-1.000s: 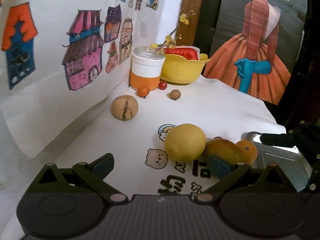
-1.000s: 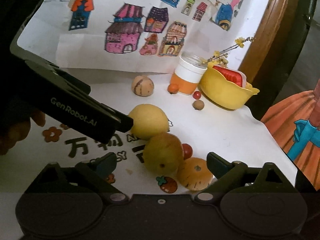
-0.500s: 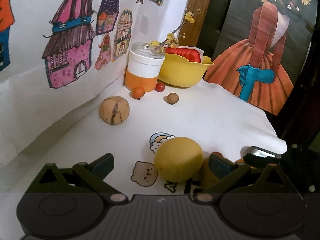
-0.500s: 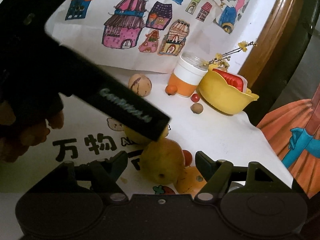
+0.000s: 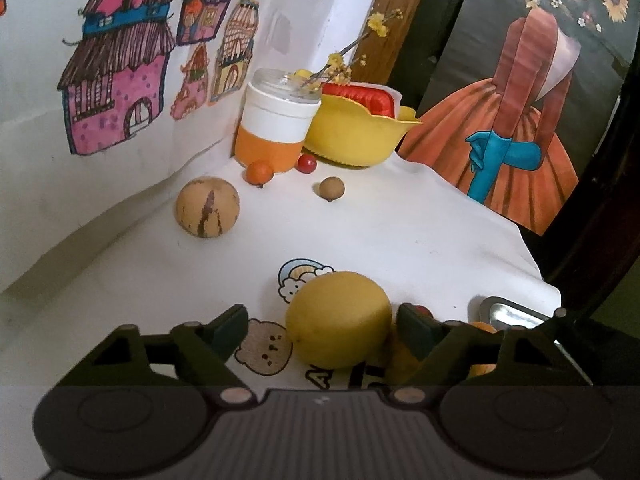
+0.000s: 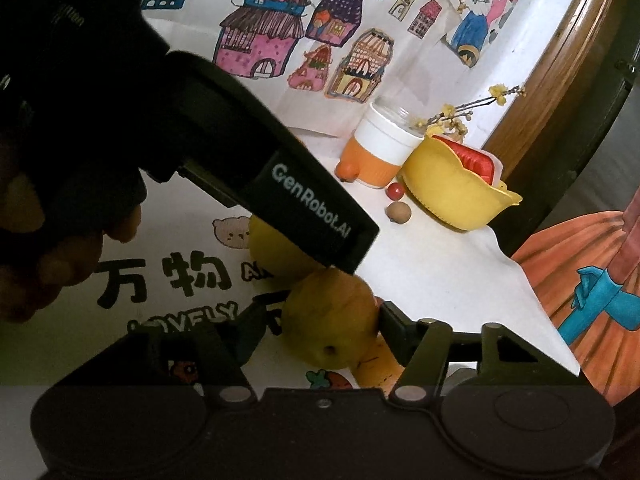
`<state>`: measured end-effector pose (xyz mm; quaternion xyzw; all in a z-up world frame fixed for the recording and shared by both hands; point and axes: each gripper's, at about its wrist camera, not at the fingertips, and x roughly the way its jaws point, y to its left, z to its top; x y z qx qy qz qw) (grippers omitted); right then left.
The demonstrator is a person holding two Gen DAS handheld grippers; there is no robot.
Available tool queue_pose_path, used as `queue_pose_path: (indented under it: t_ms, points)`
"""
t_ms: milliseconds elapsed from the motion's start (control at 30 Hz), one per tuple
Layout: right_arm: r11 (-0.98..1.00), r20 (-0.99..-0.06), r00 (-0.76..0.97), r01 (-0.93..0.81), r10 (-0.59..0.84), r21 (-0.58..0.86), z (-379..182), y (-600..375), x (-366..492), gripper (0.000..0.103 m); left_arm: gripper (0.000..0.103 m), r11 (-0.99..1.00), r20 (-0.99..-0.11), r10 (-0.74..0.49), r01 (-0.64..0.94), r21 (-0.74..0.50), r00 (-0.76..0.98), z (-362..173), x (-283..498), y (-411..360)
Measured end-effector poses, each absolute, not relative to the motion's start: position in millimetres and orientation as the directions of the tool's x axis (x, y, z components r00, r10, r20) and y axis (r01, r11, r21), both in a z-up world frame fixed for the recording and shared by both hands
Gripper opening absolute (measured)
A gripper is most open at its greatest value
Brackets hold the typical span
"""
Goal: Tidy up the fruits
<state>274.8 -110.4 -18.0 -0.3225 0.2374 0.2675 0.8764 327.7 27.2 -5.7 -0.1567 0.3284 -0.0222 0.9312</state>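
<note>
left tongs (image 5: 320,330) spread round one lemon (image 5: 338,318); right tongs (image 6: 316,330) spread beside one pear (image 6: 330,320)

A white printed tablecloth (image 5: 420,240) carries scattered fruits, a yellow bowl (image 5: 360,140) and a cup (image 5: 276,128).

A corner of a home, set up like a child's play or craft nook: hand-coloured drawings of houses (image 5: 116,76) are taped across the white wall, and a painted picture of a figure in an orange dress (image 5: 516,120) leans beside a wooden door frame (image 5: 404,12). The table (image 5: 400,232) wears a white cartoon-printed cloth with bear and rainbow motifs, carrying loose fruit, a yellow bowl (image 5: 360,136) and an orange-and-white jar (image 5: 276,128).
</note>
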Motion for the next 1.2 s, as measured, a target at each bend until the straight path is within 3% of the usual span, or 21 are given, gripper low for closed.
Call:
queue_pose_path:
  t_ms: [400, 567, 1200]
  points:
    - [0.667, -0.579, 0.756, -0.604, 0.306, -0.436, -21.5, -110.2, 278.1, 0.058, 0.079, 0.917, -0.614, -0.198, -0.078, -0.392, 0.764, -13.2, 339.2, 34.3]
    - [0.664, -0.577, 0.76, -0.601, 0.3, -0.446, -22.4, -109.9, 276.8, 0.055, 0.062, 0.903, -0.601, -0.241, -0.052, -0.427, 0.762, -13.3, 340.3, 34.4]
    - [0.67, -0.596, 0.719, -0.643, 0.358, -0.372, -8.2, -120.3, 260.5, 0.054, 0.061, 0.88, -0.625, -0.252, -0.093, -0.465, 0.739, -8.8, 315.0, 42.0]
